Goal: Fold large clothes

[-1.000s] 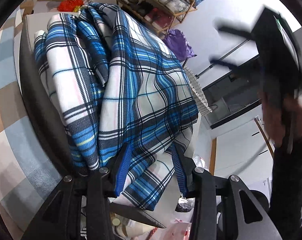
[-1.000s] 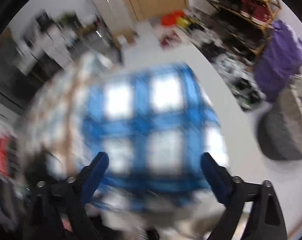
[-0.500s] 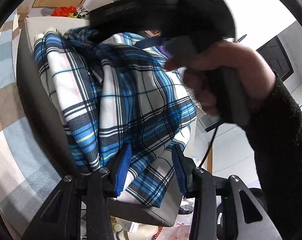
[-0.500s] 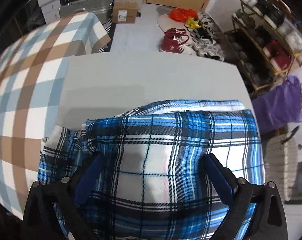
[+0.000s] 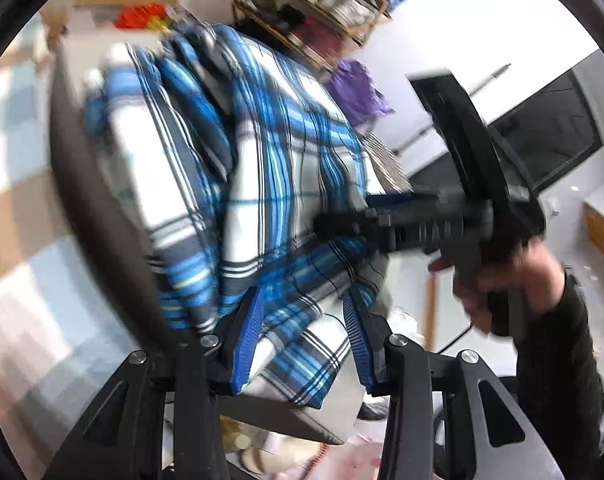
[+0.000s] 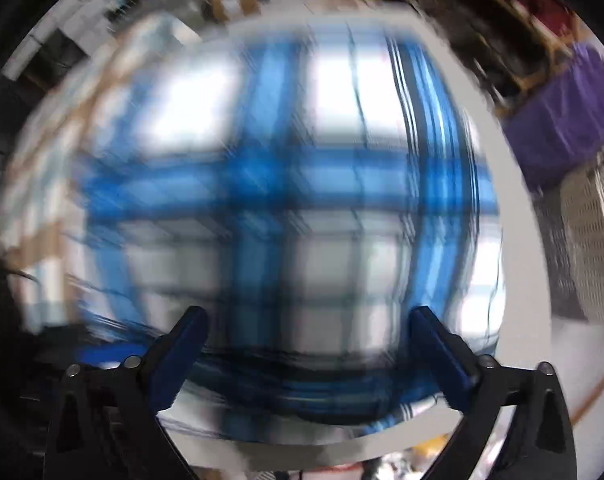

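Plaid garment (image 5: pixel 270 184) is lying bundled on the tabletop (image 6: pixel 514 280); your left gripper (image 5: pixel 302 336) is straddling its near corner, jaws part-open, pinning nothing. Right gripper (image 6: pixel 310 344) is hovering wide open, empty, likely lining up a smoothing press.

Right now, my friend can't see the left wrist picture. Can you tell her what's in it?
A blue and white plaid cloth lies folded on a white table, its near edge sitting between the left gripper's two blue fingers. From the right, a hand holds the right gripper over the cloth. The picture is a bit blurry.
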The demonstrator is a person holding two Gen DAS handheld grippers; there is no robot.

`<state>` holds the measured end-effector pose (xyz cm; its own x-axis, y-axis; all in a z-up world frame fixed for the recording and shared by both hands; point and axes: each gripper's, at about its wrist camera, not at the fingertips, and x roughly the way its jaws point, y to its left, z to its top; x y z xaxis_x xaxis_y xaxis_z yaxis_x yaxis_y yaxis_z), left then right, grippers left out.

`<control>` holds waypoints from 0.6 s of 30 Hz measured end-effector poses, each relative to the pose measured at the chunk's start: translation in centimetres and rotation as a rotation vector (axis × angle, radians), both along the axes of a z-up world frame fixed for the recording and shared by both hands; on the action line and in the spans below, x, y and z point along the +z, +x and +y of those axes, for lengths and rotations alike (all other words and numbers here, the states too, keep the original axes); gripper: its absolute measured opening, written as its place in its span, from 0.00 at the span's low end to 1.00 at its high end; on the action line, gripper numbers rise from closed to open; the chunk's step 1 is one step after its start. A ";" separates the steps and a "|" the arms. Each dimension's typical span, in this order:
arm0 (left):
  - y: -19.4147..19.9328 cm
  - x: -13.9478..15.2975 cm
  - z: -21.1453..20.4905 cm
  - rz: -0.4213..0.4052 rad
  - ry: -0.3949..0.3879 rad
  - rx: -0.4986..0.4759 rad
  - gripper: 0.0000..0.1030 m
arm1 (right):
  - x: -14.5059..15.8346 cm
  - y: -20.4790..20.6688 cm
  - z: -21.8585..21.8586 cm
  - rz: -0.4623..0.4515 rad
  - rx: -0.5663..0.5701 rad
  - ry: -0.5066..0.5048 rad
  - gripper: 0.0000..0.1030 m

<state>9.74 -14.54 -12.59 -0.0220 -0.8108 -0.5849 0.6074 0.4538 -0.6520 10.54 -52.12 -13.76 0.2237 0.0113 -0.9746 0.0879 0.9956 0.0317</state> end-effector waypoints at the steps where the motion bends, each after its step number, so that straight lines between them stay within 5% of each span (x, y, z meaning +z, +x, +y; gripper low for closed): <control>1: -0.4 1.1 0.3 -0.045 0.003 -0.001 0.34 | 0.4 -0.7 0.3 -0.022 -0.006 -0.008 1.00; 6: -2.7 6.5 2.3 -0.258 0.065 0.058 0.35 | 5.3 -7.0 -0.5 -0.249 -0.106 0.180 1.00; 13: -7.3 13.4 5.6 -0.463 0.083 0.187 0.38 | 14.0 -20.2 3.0 -0.729 -0.181 0.226 1.00; 16: -10.3 14.8 6.5 -0.594 0.090 0.260 0.79 | 15.9 -24.2 5.6 -0.872 -0.188 0.175 1.00; 18: -12.5 16.0 7.9 -0.663 0.060 0.315 0.83 | 16.8 -25.7 7.3 -0.928 -0.194 0.113 1.00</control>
